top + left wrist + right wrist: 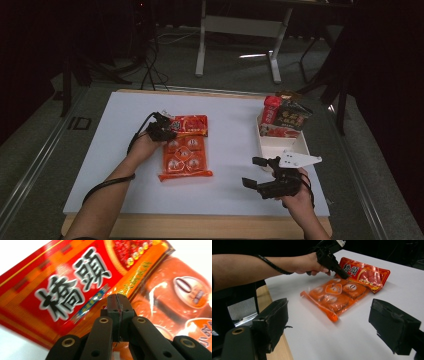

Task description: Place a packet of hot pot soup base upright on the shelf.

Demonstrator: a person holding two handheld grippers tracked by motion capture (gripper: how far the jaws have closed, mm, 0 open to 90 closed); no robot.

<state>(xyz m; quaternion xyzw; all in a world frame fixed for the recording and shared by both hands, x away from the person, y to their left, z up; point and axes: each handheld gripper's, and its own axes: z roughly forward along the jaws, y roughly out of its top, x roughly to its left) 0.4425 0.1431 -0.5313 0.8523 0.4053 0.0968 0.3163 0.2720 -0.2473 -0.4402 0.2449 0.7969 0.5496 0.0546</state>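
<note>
My left claw [117, 298] is fully closed, jaws pressed together with nothing visibly pinched between them; its tips sit at the near edge of the red packet [62, 287], which lies partly over the orange packet [175, 300]. In the high view, the left claw [165, 131] is at 10 o'clock on the white table [115, 165], with both packets just beside it at 3 o'clock. My right claw [257, 172] stands wide open and empty at 5 o'clock, near the white tray [302, 148] of snack packs [285, 117].
</note>
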